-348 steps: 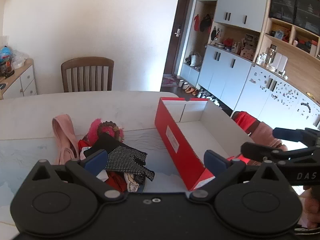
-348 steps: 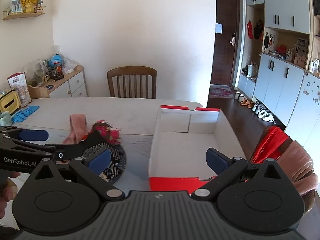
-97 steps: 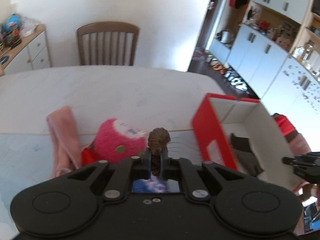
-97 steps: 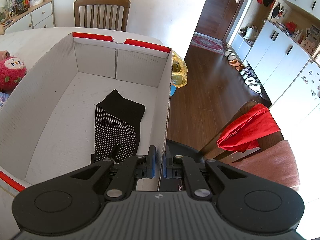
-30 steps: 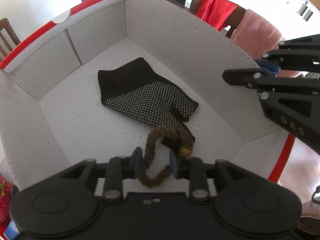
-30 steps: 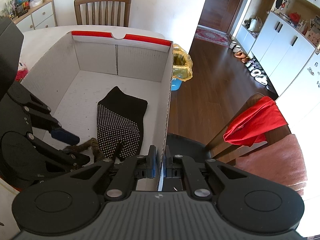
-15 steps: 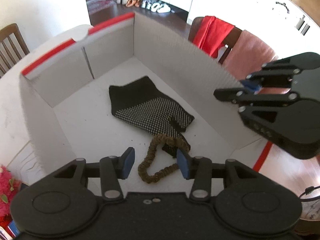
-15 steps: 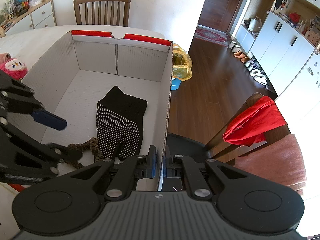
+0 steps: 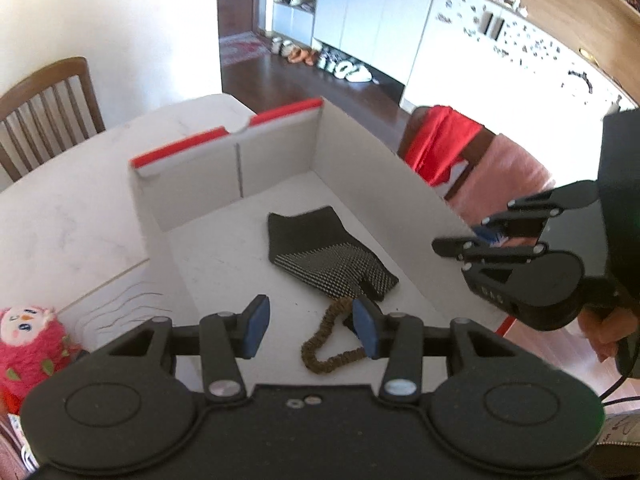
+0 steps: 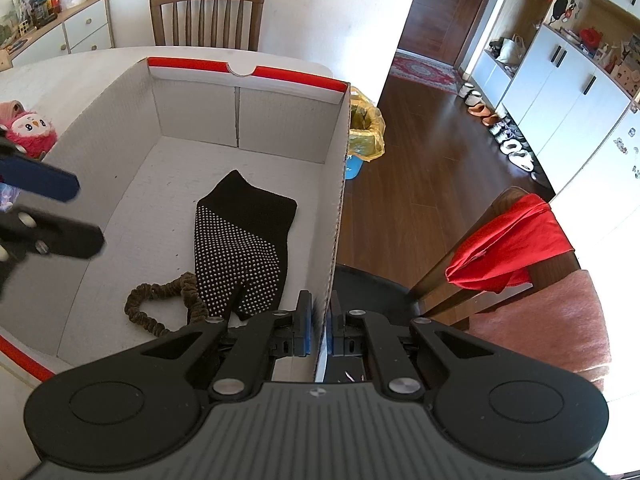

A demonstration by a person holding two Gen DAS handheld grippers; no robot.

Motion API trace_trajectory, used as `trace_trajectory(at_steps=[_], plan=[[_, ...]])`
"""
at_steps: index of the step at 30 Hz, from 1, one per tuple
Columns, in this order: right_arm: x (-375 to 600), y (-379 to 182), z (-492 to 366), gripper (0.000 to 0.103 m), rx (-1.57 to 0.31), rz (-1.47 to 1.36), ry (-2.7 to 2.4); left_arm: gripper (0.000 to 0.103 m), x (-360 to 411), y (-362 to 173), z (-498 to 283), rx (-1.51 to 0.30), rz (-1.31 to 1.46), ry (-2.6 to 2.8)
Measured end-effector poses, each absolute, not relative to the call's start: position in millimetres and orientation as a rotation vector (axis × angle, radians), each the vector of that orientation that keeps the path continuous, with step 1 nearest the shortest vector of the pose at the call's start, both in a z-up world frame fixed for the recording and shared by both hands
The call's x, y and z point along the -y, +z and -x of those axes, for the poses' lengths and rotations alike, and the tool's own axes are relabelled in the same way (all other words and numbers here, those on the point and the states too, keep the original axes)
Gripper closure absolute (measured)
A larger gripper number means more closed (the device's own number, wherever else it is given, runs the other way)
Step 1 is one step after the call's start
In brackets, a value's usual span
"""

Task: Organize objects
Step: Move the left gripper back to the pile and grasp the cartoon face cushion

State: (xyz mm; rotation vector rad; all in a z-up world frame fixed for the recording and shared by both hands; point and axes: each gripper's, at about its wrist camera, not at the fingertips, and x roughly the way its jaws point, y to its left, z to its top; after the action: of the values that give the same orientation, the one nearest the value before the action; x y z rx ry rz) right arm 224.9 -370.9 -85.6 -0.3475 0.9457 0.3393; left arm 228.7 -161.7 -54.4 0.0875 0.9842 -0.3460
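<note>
Your empty, spread left gripper (image 9: 308,330) is nearest the pink plush (image 9: 30,346), lying off its left side while your right gripper (image 10: 318,330) pinches the box wall (image 10: 334,216).

Plain white walls (image 10: 328,8) are enclosing the room. Dark wooden flooring (image 10: 432,168) is running toward a brown door (image 10: 452,4), with a patterned rug (image 10: 424,70) lying before it. White cabinets (image 9: 376,24) are lining one side, shoes (image 9: 344,68) sitting in a row at their base. A slatted wooden chair (image 10: 206,16) is standing at the table's far edge. A low white sideboard (image 10: 76,28) is carrying clutter. Strong daylight is washing the floor.
</note>
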Motion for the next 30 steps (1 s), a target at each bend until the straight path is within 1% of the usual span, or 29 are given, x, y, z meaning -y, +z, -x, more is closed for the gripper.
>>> trace_trajectory(at_steps=[7, 13, 16, 18, 19, 21, 22, 24, 30], plan=[[369, -86, -221, 0.097, -0.953, 0.351, 0.351, 0.058, 140, -43, -220, -0.94, -0.045, -0.285], [366, -87, -218, 0.097, -0.952, 0.361, 0.354, 0.053, 117, -35, -212, -0.91, -0.004, -0.228], [366, -88, -218, 0.097, -0.953, 0.363, 0.351, 0.047, 105, -31, -207, -0.893, 0.003, -0.191], [364, -88, -218, 0.097, -0.953, 0.366, 0.35, 0.038, 95, -29, -203, -0.879, 0.009, -0.157], [364, -89, -218, 0.097, -0.953, 0.367, 0.349, 0.037, 89, -27, -200, -0.87, 0.016, -0.135], [362, -89, -218, 0.097, -0.954, 0.369, 0.348, 0.029, 78, -27, -196, -0.861, 0.033, -0.104], [362, -89, -218, 0.097, -0.954, 0.37, 0.349, 0.027, 72, -26, -194, -0.856, 0.04, -0.087], [361, -89, -217, 0.097, -0.953, 0.375, 0.349, 0.018, 62, -26, -190, -0.845, 0.047, -0.045], [359, -89, -216, 0.096, -0.952, 0.393, 0.351, 0.007, 34, -31, -177, -0.835, 0.074, 0.033]])
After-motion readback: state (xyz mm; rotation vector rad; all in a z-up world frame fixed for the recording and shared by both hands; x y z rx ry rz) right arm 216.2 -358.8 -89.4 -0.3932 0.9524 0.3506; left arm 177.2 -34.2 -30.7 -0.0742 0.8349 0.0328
